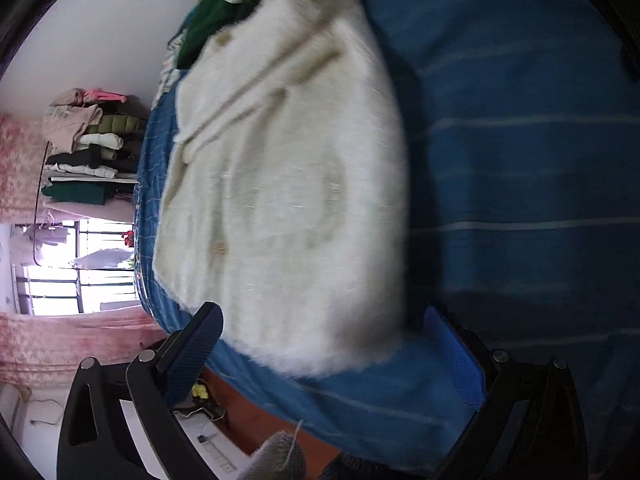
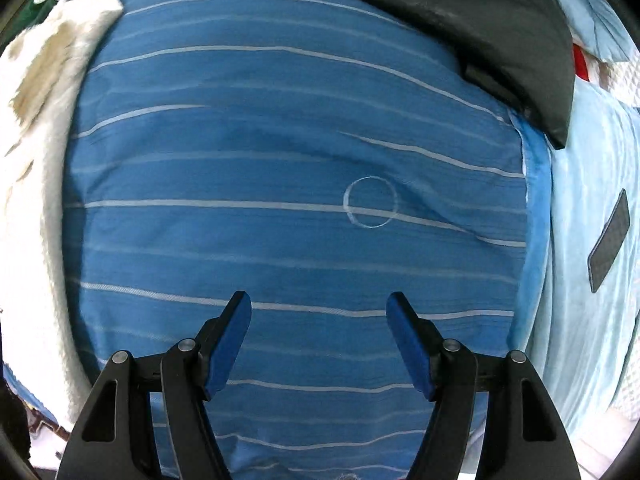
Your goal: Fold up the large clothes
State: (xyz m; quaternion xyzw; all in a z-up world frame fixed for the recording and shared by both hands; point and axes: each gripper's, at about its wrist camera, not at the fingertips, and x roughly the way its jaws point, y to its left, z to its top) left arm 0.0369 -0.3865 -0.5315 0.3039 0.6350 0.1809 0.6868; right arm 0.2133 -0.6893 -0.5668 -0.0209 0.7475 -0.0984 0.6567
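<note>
A fluffy cream-white coat (image 1: pixel 280 200) with beige buttons lies folded on the blue striped bedspread (image 1: pixel 520 160). My left gripper (image 1: pixel 324 320) is open and empty, its blue-padded fingers spread on either side of the coat's near edge, just above it. In the right wrist view the coat (image 2: pixel 36 140) lies along the left edge. My right gripper (image 2: pixel 319 304) is open and empty over bare blue striped bedspread (image 2: pixel 280 160), well to the right of the coat.
A green garment with white stripes (image 1: pixel 224 4) lies beyond the coat. A black garment (image 2: pixel 460 16) lies at the bed's far right, next to light blue bedding (image 2: pixel 580 220) with a dark phone-like object (image 2: pixel 608 240). Stacked clothes (image 1: pixel 88 144) and a window (image 1: pixel 80 264) stand beyond the bed edge.
</note>
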